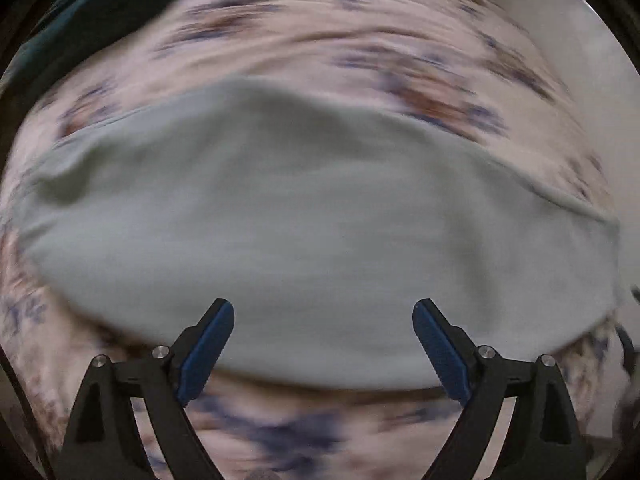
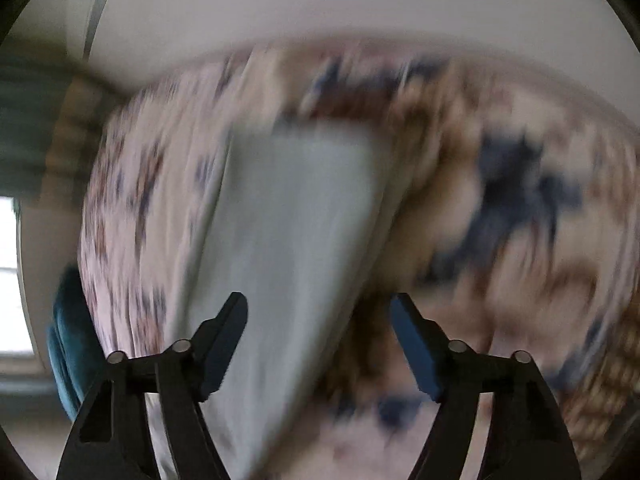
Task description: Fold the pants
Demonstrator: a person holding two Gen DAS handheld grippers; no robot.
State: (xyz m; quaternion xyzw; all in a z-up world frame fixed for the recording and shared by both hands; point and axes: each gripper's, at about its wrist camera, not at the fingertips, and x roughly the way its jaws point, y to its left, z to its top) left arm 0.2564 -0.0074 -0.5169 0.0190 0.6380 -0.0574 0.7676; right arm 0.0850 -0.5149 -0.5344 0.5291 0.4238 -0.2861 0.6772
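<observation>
Both fingers of the left gripper [image 1: 323, 312], black arms faced with ribbed blue pads [image 1: 206, 350], stand wide apart with nothing pressed between them; they hang over the near edge of the pale sage-green folded pants [image 1: 304, 220], which lie spread as a broad smooth slab across the pink bedcover printed with dark blue and brown flowers [image 1: 320, 40]. Motion blur smears the whole left wrist view, so fine creases and seams in the cloth cannot be made out. A dark teal cloth shape [image 1: 80, 4] sits at the upper left edge beyond the bedcover, and a plain cream wall shows at the upper right. Seen from the right wrist, the right gripper [image 2: 319, 310] likewise holds its black fingers with blue pads [image 2: 416, 354] well spread and empty. Its left finger overlaps the pants [image 2: 288, 248] in this view, where they run as a long narrowing strip away from the camera, while its right finger hangs over the flowered bedcover [image 2: 520, 200] beside them. This view is blurred too, with a teal cushion-like shape [image 2: 68, 344] low on the left past the bedcover's edge and a pale wall above
</observation>
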